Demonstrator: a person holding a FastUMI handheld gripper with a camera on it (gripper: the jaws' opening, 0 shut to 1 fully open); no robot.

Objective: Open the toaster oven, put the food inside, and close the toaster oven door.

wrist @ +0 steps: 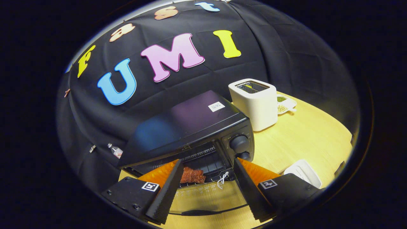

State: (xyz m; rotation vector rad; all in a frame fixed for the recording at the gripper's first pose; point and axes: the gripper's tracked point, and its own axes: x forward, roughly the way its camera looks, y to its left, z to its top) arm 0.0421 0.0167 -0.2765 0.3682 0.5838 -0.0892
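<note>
A black toaster oven (194, 124) stands on the wooden table, its glass door (206, 197) folded down flat toward me. A reddish-brown piece of food (192, 175) lies on the rack inside the oven's mouth. My gripper (208, 165) is open, its two fingers spread wide above the lowered door, tips at the oven's opening. The food sits just ahead of the left finger (168, 187), touching neither finger. A small white tag on a string (222, 180) hangs at the door's hinge edge. Two knobs (240, 143) sit on the oven's right panel.
A white pop-up toaster (254, 103) stands right behind the oven. A white divided dish (286, 104) with green beans lies beyond it. A white object (303, 173) rests on the table (302, 136) by the right finger. A small bottle (115, 150) lies left of the oven.
</note>
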